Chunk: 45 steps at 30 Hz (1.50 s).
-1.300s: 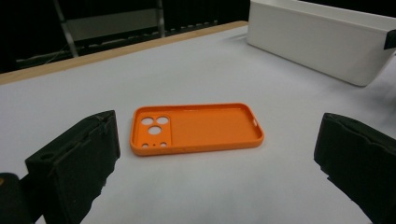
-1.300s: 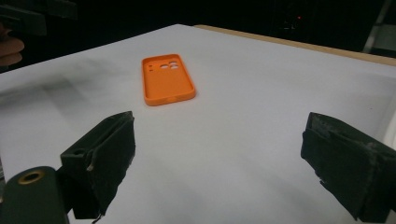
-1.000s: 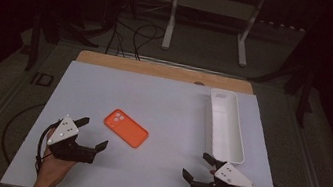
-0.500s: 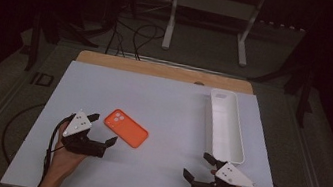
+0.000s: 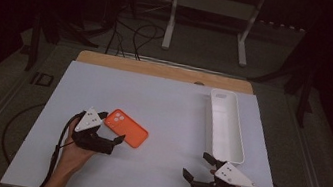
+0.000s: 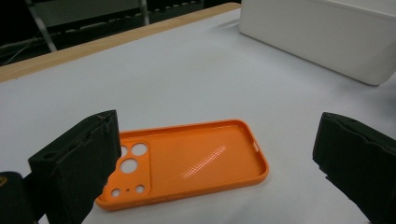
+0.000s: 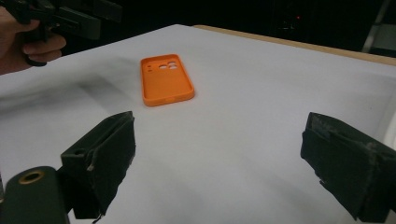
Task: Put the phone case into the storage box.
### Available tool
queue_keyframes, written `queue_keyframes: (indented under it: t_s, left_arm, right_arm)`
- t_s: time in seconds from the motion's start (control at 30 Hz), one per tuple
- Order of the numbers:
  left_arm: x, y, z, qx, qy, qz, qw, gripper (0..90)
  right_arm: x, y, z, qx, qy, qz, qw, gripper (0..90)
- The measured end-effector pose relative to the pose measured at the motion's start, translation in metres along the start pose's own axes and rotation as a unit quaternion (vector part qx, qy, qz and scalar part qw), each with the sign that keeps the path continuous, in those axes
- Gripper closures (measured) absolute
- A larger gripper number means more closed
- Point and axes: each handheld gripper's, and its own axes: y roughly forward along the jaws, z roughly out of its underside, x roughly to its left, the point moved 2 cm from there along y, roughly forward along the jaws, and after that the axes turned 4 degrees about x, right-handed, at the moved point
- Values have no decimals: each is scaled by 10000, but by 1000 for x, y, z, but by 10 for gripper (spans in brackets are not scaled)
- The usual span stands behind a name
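An orange phone case [image 5: 127,129] lies flat on the white table, inner side up, camera holes toward the left. My left gripper [image 5: 111,126] is open right beside it, its jaws straddling the case's left end without touching it. In the left gripper view the phone case [image 6: 187,163] lies just ahead between the wide-apart jaws. My right gripper [image 5: 197,165] rests open near the table's front right, nothing between its jaws. From the right gripper view the phone case [image 7: 166,80] lies farther off, with the other hand and left gripper [image 7: 70,16] at the top left.
A long white tray [image 5: 225,125], empty, stands at the right side of the table, just beyond my right gripper; it also shows as a white tray [image 6: 327,35] in the left gripper view. A wooden strip [image 5: 163,70] runs along the far edge. Stands and cables sit on the floor behind.
My left gripper has moved right and forward from the table's front left up to the phone case's left end. The right gripper has stayed in place.
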Motion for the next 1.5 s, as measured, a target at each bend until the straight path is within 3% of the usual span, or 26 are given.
queue_keyframes:
  t_s: [0.73,1.33,1.5]
  left_arm:
    - [-3,24,-4,198,-47,133,9997,27]
    - [-7,45,-4,493,-97,338,9982,122]
    - [-9,50,-2,580,-97,209,9980,176]
  right_arm:
    - [2,1,0,22,-33,-41,10000,100]
    - [3,2,0,28,-44,-59,10000,100]
    - [3,2,0,26,-49,-57,10000,101]
